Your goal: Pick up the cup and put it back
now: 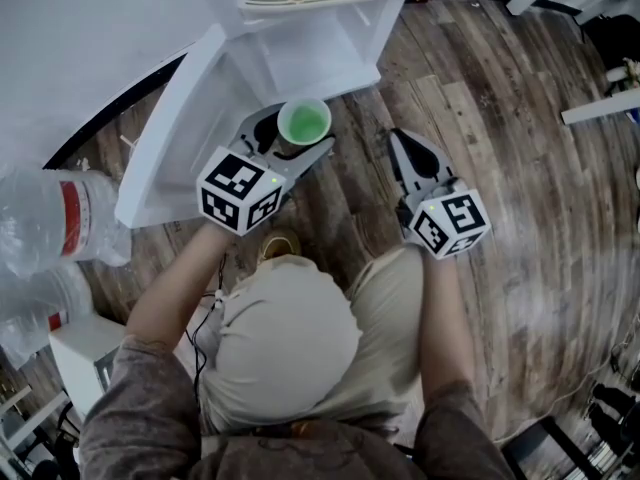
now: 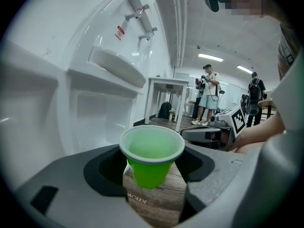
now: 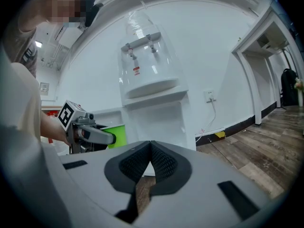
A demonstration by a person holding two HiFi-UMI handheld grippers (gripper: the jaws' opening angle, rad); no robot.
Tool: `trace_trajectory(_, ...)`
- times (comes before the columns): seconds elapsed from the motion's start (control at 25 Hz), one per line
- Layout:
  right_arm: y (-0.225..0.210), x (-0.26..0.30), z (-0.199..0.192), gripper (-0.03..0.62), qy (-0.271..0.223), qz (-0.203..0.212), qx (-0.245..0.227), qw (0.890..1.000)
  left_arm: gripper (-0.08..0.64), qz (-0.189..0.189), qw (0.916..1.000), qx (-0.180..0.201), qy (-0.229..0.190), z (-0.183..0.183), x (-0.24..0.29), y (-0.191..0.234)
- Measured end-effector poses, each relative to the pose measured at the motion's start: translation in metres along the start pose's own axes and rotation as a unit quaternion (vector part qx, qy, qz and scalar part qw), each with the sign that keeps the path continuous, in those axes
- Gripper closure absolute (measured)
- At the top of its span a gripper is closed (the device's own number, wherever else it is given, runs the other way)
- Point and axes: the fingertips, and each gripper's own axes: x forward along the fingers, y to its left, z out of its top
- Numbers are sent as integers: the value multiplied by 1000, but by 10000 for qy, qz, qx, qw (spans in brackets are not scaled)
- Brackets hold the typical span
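Head cam: steeply down over left tool point(image 1: 297, 134), right tool point(image 1: 400, 140), dispenser point(image 1: 290, 43). Left tool cam: close behind cup point(image 2: 151, 156), facing dispenser. Right tool cam: same dispenser, left tool at its left.

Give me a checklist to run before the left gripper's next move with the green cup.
1. Green cup gripped by the left gripper, lifted off the floor: ok.
2. Cup upright, rim level: ok.
3. Cup empty: cannot tell; no liquid is obvious inside.
4. Right gripper shut, empty, apart from the cup: ok.
5. Set-down spot on the water dispenser identified: cannot tell.
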Motion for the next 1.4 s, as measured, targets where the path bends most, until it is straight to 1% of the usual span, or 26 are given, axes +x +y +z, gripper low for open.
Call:
trace_trajectory(0.36, -1, -1, 0, 591, 5, -19, 20, 10000, 250, 17, 10000, -46, -45, 2, 6, 6)
trace_trajectory(0.56, 2, -3, 4, 591, -48, -15, 15, 10000, 250, 127, 9999, -15, -43, 1, 23, 21)
trace_trajectory(0.76, -1, -8, 6, 591, -36, -99, 11, 9999, 250, 344, 9993, 96, -69, -3, 49, 41)
trace_trajectory(0.88, -2, -11, 8, 591, -35, -136, 3, 9999, 250, 454, 9989, 76, -89, -8, 65, 54)
trace_trajectory(1.04, -8, -15, 12, 591, -81, -202, 58, 9997, 250, 619, 9978, 221, -127, -15, 91, 73)
trace_trajectory(1.2, -10, -13, 15, 591, -130, -268, 132, 9995, 250, 790, 9968, 77, -94, -26, 113, 98)
trace_trajectory(1.4, -15, -7, 11, 591, -49, -346, 86, 9994, 250, 960, 9954, -48, -47, -38, 142, 127)
